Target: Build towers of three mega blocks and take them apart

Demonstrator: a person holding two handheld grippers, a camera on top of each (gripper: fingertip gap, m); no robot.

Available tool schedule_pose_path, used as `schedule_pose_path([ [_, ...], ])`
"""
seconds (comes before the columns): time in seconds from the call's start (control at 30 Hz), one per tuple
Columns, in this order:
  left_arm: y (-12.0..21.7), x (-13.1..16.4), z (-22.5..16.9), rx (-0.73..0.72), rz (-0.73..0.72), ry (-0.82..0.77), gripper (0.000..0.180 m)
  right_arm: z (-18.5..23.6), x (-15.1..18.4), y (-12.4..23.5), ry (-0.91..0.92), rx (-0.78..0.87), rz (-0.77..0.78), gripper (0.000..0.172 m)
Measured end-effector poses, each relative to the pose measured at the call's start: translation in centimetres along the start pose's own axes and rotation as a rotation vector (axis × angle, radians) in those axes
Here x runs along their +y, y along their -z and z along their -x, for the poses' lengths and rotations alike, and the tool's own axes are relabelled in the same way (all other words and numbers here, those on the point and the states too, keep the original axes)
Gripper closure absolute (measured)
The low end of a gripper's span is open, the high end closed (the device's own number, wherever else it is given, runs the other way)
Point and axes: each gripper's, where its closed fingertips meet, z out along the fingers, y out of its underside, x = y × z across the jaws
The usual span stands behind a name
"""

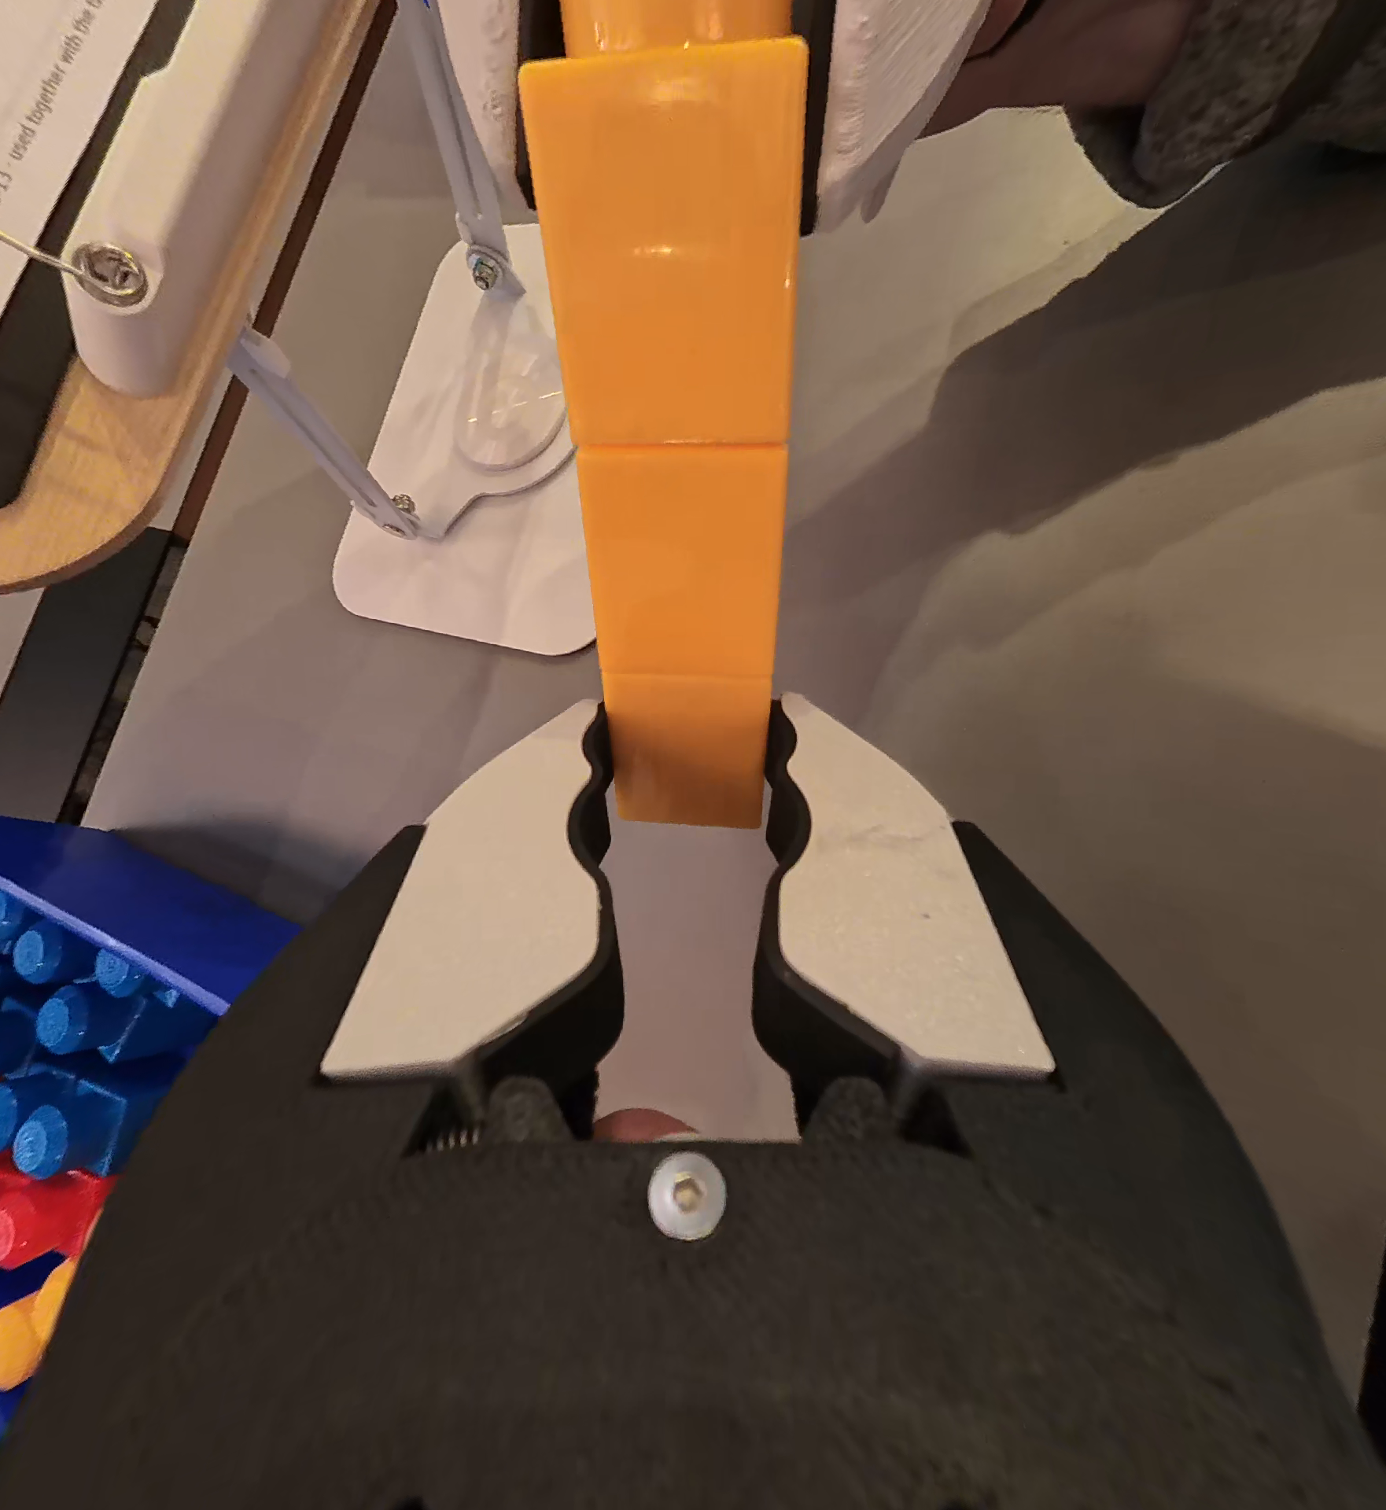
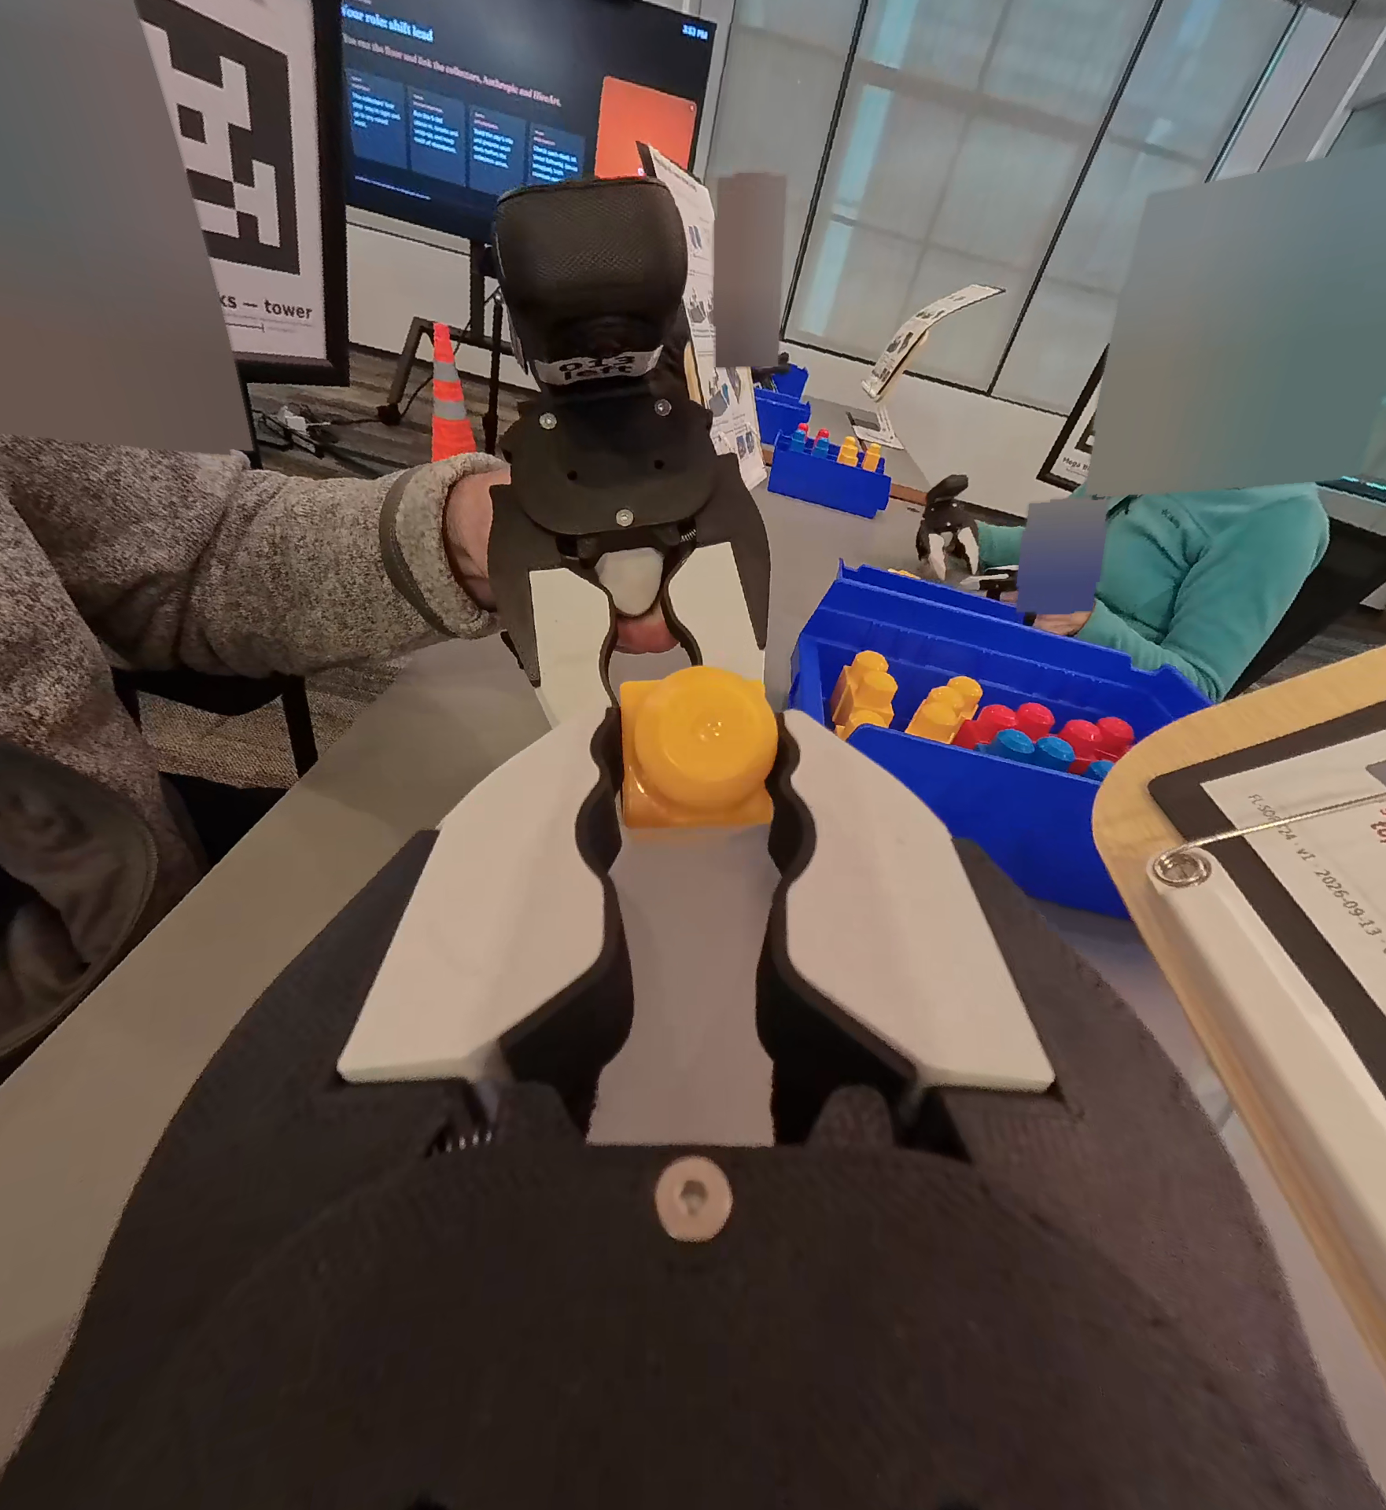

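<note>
A tower of three orange blocks point(image 1: 677, 425) is assembled and held off the desk point(image 1: 1082, 654), lying lengthwise between the two grippers. The left gripper point(image 1: 686, 760) has its jaws clenched on the block at one end, black pads against both side faces. The right gripper point(image 2: 694, 764) has its jaws clenched on the block at the studded end.

Judged from this, the building step for this tower appears complete. With both ends gripped, separation looks to be the step in hand, though all seams still read as closed. Further blocks, orange, red and blue, lie in the blue bin point(image 2: 1000, 825), so more towers may remain.

The left wrist view shows the tower's full length and its two seams, plus a white stand point(image 1: 461, 572) on the desk behind. The right wrist view shows only the round stud end-on; the seams are hidden. It alone shows the left gripper's whole body, the sleeve point(image 2: 183, 556) of the arm holding it, and a second person at a farther bin.
</note>
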Motion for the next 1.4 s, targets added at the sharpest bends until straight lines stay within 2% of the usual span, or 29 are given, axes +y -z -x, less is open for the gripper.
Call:
schedule_pose_path([
  [0.77,0.2,-0.1,-0.3,-0.011,0.026,-0.017,0.145,0.4,0.0,0.2,0.020,-0.024,0.007,0.136],
  [0.9,-0.1,-0.7,-0.2,0.025,-0.048,0.029,0.145,0.0,-0.6,0.4,-0.015,-0.015,-0.024,0.136],
  [0.97,-0.5,-0.9,-0.4,0.066,-0.093,0.072,0.145,-0.8,-0.6,0.7,-0.090,-0.007,-0.050,0.117],
  [1.0,-0.7,-1.1,-0.6,0.092,-0.114,0.093,0.145,-1.2,-0.2,0.8,-0.108,0.003,-0.046,0.116],
  [1.2,-0.8,-2.9,-1.1,0.259,-0.319,0.269,0.145,-1.8,0.6,1.0,-0.193,-0.002,-0.045,0.116],
  [1.4,-1.8,-3.4,-1.3,0.316,-0.382,0.345,0.145,-1.4,1.5,0.0,-0.235,-0.024,0.010,0.122],
])
